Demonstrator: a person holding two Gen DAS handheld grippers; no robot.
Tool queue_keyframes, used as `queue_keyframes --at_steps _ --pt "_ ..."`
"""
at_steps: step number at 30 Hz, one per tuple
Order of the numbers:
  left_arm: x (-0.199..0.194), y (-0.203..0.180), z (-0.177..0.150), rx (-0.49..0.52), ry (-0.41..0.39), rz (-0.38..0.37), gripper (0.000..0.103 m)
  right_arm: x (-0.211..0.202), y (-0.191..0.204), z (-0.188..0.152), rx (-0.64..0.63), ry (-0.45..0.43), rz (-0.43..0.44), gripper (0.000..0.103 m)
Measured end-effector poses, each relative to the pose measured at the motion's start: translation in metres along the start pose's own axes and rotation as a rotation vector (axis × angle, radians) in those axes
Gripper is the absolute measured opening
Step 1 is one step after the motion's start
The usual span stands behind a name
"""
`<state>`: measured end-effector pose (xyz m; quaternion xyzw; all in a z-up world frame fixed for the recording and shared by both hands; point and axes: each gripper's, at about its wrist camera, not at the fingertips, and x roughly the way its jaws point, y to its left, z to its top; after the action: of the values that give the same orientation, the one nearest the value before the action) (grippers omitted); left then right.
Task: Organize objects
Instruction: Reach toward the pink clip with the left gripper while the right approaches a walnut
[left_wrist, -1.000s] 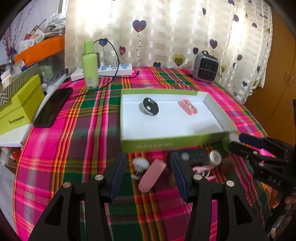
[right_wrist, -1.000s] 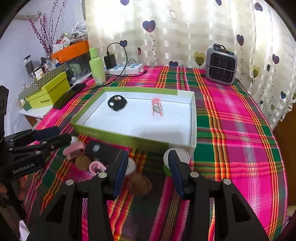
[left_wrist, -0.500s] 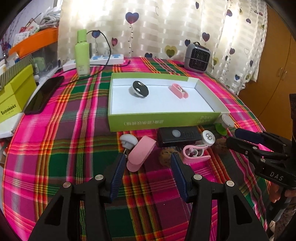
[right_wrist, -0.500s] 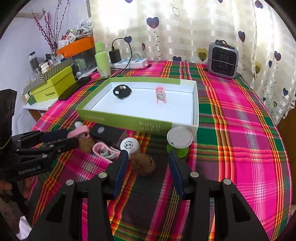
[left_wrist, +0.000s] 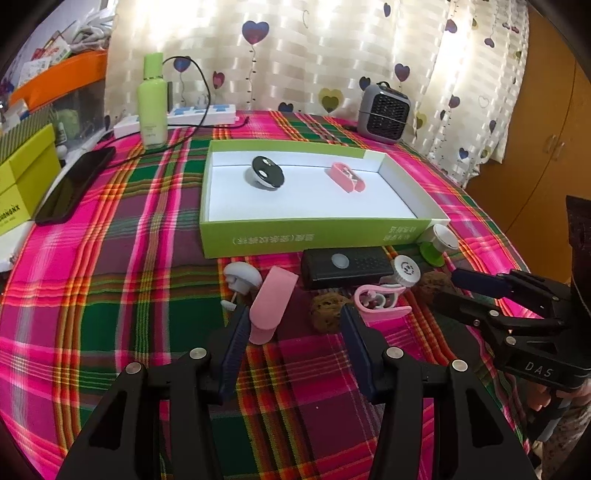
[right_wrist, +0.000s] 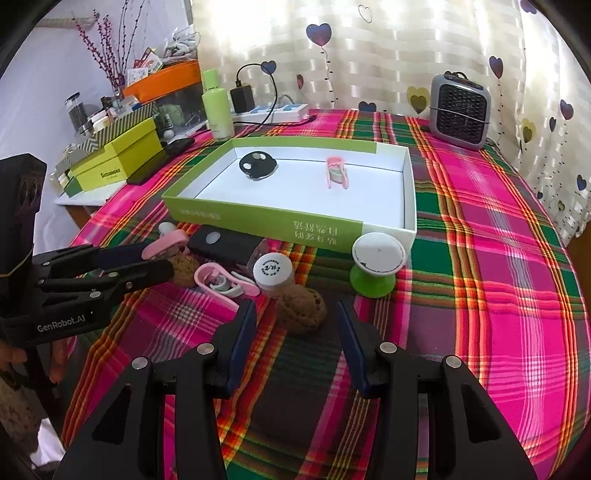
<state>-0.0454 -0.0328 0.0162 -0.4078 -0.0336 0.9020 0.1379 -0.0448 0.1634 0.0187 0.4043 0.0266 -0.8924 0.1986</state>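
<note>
Picking stage — both tools gape empty: left tool beside the flat pink plastic clip, right tool facing the brown walnut; next, close and carry to the green-walled white tray.

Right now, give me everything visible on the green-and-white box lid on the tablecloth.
The box lid is a shallow open rectangular tray, apparently cardboard: lime-green outer walls with one white corner section, white inside, printed characters on the near wall. It lies flat on the plaid tablecloth. Inside, apart from each other, sit a black round disc and a pink clip-like item. A black rectangular device lies just outside the near wall; whether it touches is unclear. Neither hand-held gripper touches it.
</note>
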Motion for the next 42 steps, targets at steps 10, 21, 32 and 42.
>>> queue_keyframes --at_steps 10,21,32,42 --pt "0.002 0.004 0.001 -0.015 -0.002 -0.011 0.049 0.006 -0.002 0.001 0.004 0.015 0.009 0.035" --pt "0.006 0.003 0.009 -0.008 -0.009 -0.018 0.049 0.014 -0.002 0.005 -0.016 0.038 -0.001 0.035" --pt "0.004 0.012 0.01 -0.02 -0.008 -0.014 0.043 0.014 -0.001 0.007 -0.024 0.032 -0.002 0.033" --pt "0.006 0.016 0.011 -0.031 -0.01 -0.008 0.041 0.014 -0.003 0.007 -0.018 0.032 0.0 0.033"
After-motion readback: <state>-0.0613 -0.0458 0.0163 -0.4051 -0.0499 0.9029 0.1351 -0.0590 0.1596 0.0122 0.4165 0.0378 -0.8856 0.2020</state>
